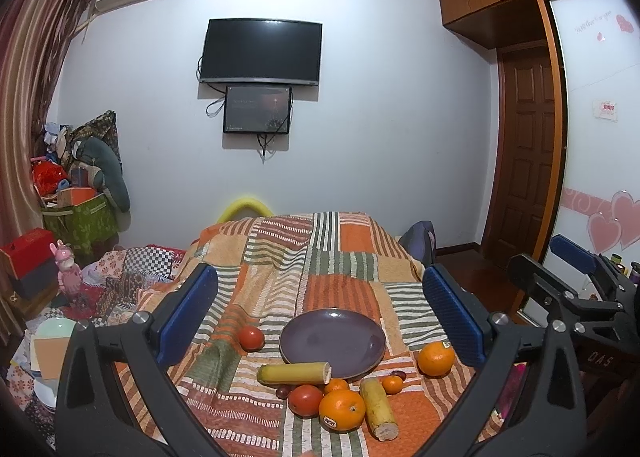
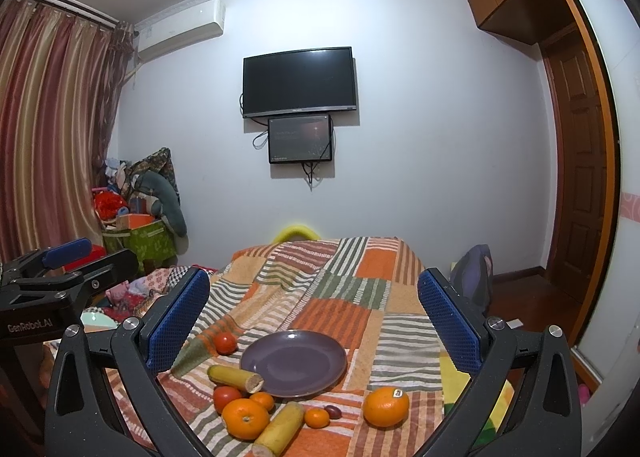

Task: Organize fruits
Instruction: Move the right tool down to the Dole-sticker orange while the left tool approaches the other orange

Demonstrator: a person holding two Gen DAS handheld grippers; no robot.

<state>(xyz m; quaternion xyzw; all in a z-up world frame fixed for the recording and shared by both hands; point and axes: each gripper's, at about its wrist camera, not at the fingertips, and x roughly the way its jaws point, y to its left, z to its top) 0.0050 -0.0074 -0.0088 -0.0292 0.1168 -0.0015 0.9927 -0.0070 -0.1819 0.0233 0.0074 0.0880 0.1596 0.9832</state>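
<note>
A purple plate (image 1: 332, 341) (image 2: 294, 361) lies bare on a patchwork blanket. Around its near rim lie two big oranges (image 1: 342, 411) (image 1: 436, 358), two tomatoes (image 1: 251, 338) (image 1: 306, 401), two small tangerines (image 1: 336, 385) (image 1: 392, 384), two cut banana pieces (image 1: 294, 373) (image 1: 378, 409) and small dark fruits (image 1: 283, 391). One banana piece (image 2: 236, 377) leans on the plate's edge. My left gripper (image 1: 319, 269) (image 2: 92, 255) hovers open above the fruit and holds nothing. Beside it on the right, my right gripper (image 2: 314, 273) (image 1: 548, 257) is also open and holds nothing.
The blanket (image 1: 340, 257) falls away at its far edge. Left of it sit bowls (image 1: 56, 331), boxes and a pile of toys and bags (image 1: 80, 193). A screen (image 1: 260, 51) hangs on the far wall. A wardrobe and a door (image 1: 524, 161) stand at the right.
</note>
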